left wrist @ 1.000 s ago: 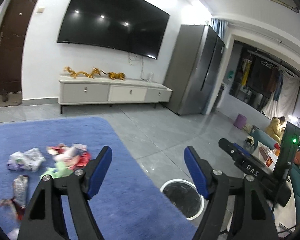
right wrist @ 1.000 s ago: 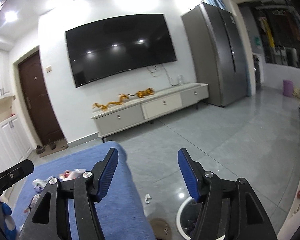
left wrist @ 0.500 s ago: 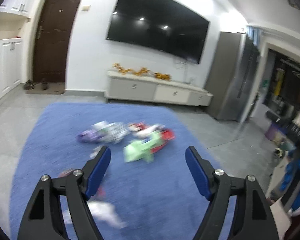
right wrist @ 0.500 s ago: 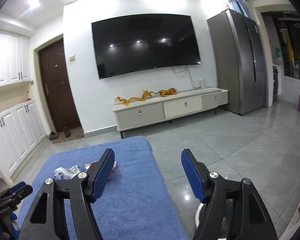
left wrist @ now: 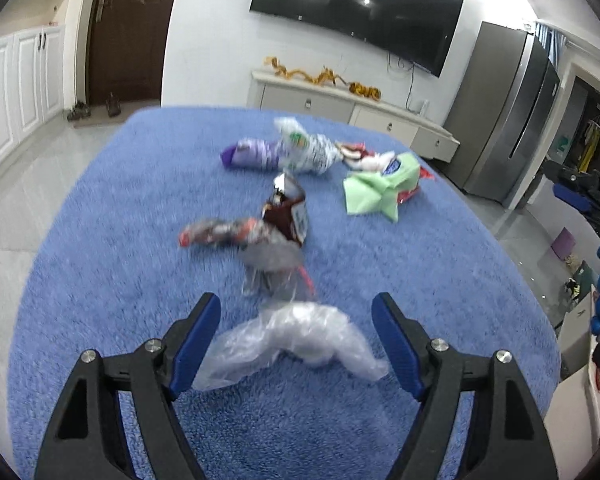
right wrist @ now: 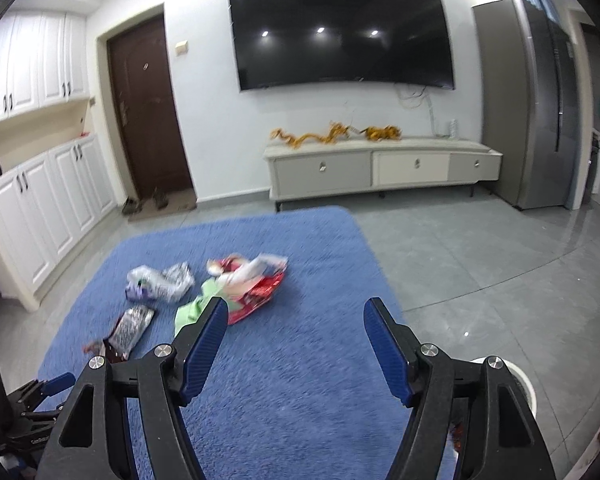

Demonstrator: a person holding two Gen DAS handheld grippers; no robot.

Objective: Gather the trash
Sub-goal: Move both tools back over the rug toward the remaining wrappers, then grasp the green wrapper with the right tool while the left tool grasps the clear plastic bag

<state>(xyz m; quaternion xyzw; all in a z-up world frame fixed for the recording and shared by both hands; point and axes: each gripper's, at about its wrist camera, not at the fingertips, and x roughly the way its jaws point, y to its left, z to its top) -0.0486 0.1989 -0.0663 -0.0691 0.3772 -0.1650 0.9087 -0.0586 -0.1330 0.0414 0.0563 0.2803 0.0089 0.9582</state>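
Several pieces of trash lie on a blue rug [left wrist: 100, 280]. My left gripper [left wrist: 295, 300] hangs low over the rug, open, with a crumpled clear plastic bag [left wrist: 300, 344] lying between its blue fingers, untouched by the pads. Beyond it lie a dark brown and silver wrapper [left wrist: 284, 212], a green wrapper [left wrist: 376, 192], a white printed bag [left wrist: 308, 148] and a purple one [left wrist: 252, 154]. My right gripper [right wrist: 296, 304] is open and empty, higher above the rug's near right part. Ahead of it to the left lie a red wrapper [right wrist: 256, 292] and a silver wrapper [right wrist: 134, 326].
A white round bin [right wrist: 524, 384] stands on the grey tiles at the rug's right edge. At the far wall are a low TV cabinet [right wrist: 380, 168], a grey fridge [right wrist: 540, 100] and a brown door [right wrist: 148, 112]. White cupboards [right wrist: 40, 200] line the left.
The left gripper swung from the bin and tiles to the rug and sank toward the trash; the clear bag now lies between its fingers. The right gripper turned left toward the rug and opened slightly.
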